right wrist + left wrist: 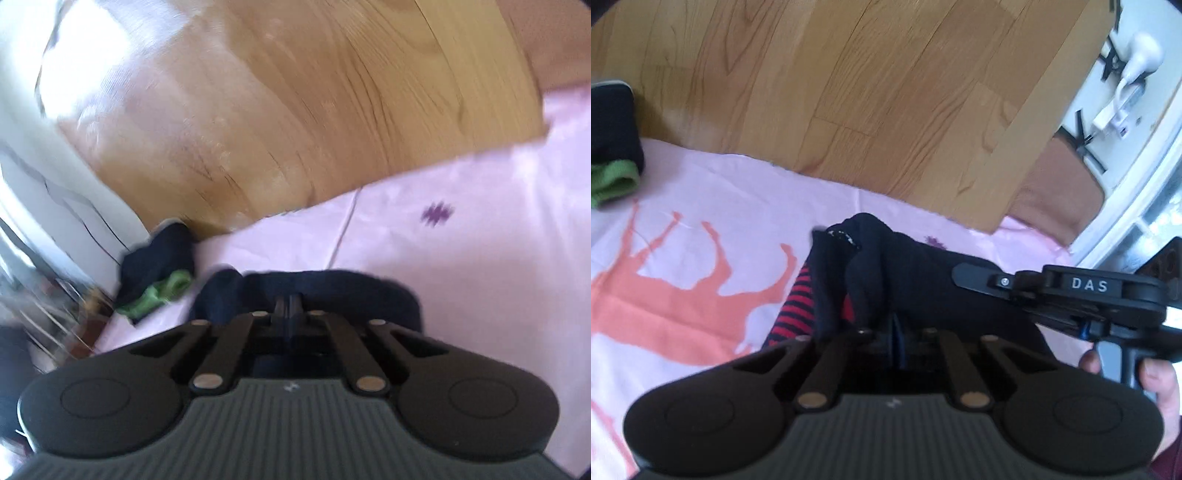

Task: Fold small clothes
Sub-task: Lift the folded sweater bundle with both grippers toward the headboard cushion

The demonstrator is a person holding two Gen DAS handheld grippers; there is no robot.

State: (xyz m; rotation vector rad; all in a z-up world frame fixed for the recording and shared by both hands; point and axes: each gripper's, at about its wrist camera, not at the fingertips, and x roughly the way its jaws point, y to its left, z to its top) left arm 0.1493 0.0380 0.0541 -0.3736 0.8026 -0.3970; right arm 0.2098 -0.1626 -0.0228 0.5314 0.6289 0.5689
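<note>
two hand-held grippers, left (882,325) and right (290,306), each clamped on one navy garment (908,266); one folded pile (613,140) aside.

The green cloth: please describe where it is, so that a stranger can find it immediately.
Start from the pink sheet spread over the wooden floor. Near the sheet's edge sits a small pile: a dark folded garment and the green cloth against it. It is the only green thing there.

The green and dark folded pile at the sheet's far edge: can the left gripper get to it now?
Probably not yet: the left gripper is shut on the dark garment; the pink sheet toward the pile lies free.
</note>
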